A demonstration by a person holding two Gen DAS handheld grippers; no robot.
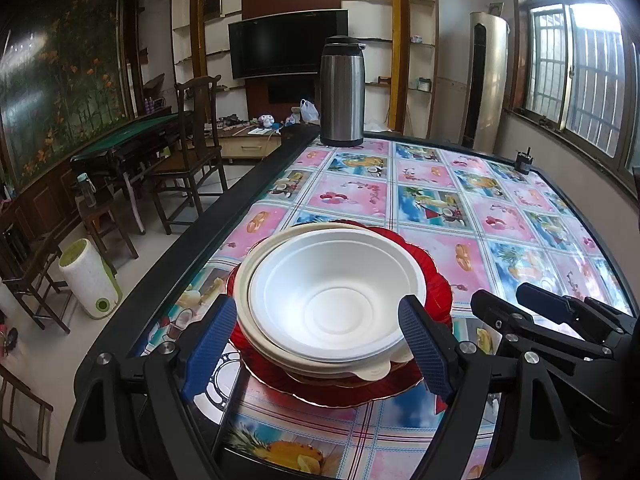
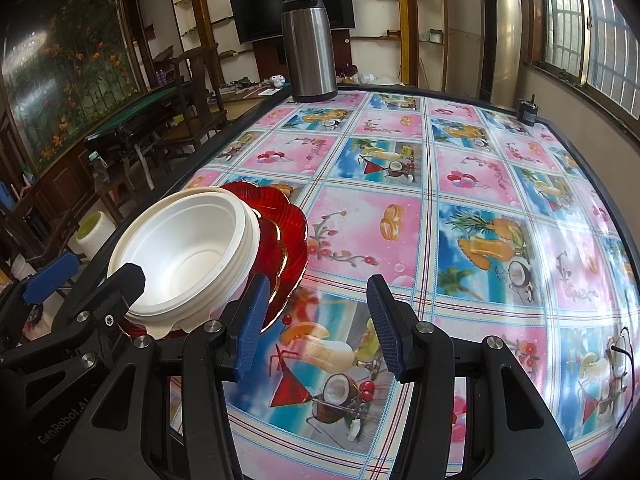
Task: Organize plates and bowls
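Left gripper (image 1: 320, 340) angled down, jaws straddling white bowl (image 1: 332, 300)

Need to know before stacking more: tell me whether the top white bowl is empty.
Empty. The white bowl shows a bare, clean inside down to its base in both views.

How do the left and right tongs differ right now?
The left tongs stand wide, straddling the white bowl; whether their pads touch it is unclear. The right tongs stand narrower with nothing between them, over bare tablecloth. The left sit at the stack on the red plate, the right beside it. Both have blue pads and point down.
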